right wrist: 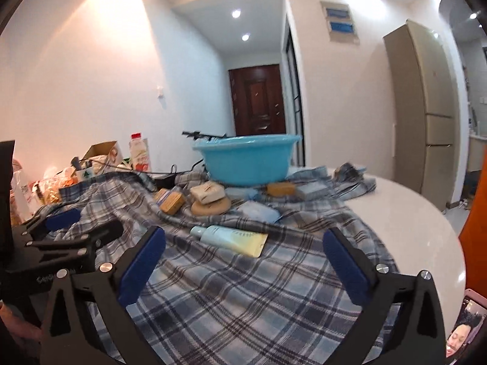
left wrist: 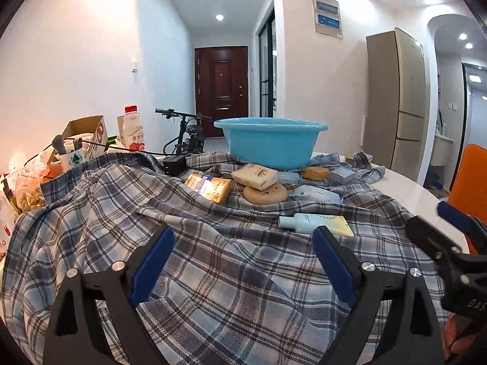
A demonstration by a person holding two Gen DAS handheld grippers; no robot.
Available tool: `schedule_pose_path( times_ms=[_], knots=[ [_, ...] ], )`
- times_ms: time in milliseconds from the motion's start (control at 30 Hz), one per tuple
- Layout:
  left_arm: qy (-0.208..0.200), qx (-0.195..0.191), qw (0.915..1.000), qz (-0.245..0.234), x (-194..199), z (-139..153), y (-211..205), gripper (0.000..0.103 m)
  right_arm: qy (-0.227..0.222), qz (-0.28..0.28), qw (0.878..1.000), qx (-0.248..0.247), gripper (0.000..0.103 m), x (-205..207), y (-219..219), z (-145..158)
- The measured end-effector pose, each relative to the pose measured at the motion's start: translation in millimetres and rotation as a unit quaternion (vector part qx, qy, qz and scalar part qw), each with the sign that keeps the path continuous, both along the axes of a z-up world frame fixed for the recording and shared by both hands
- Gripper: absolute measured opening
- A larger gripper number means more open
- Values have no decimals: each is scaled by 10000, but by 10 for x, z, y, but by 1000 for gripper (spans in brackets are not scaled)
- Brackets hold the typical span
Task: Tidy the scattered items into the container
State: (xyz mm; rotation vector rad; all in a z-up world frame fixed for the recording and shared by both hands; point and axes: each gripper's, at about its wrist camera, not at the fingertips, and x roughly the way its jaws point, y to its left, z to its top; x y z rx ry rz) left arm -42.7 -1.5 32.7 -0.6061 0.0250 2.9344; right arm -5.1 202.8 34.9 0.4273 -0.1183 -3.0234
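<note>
A blue plastic basin (left wrist: 270,141) (right wrist: 246,159) stands at the far side of a plaid cloth (left wrist: 213,267) (right wrist: 243,289). In front of it lie a wrapped soap bar (left wrist: 255,176) (right wrist: 208,192) on a round tan disc (left wrist: 265,194) (right wrist: 210,206), a gold box (left wrist: 210,186) (right wrist: 170,200), a brown soap (left wrist: 316,172) (right wrist: 280,188), pale blue packets (left wrist: 316,195) (right wrist: 258,211) and a blue-and-yellow tube (left wrist: 316,224) (right wrist: 231,238). My left gripper (left wrist: 243,255) is open and empty above the cloth. My right gripper (right wrist: 243,255) is open and empty, just short of the tube.
A white round table (right wrist: 411,222) carries the cloth. At the far left stand a cardboard box (left wrist: 88,133), a milk carton (left wrist: 131,133), snack bags (left wrist: 24,188) and a black charger (left wrist: 174,164). An orange chair (left wrist: 468,176) is at the right. A phone (right wrist: 465,331) lies at the near right.
</note>
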Motion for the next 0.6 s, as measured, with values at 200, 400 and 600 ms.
schedule_pose_path(
  times_ms=[200, 400, 600],
  knots=[
    [-77, -14, 10000, 55, -20, -39, -14, 103, -271, 58, 9996, -24, 103, -72, 17, -39],
    [-518, 2, 9986, -53, -161, -113, -2, 103, -514, 114, 9986, -68, 103, -134, 37, -83],
    [-750, 208, 9970, 28, -227, -154, -65, 103, -657, 18, 9978, -94, 103, -171, 50, -104]
  ],
)
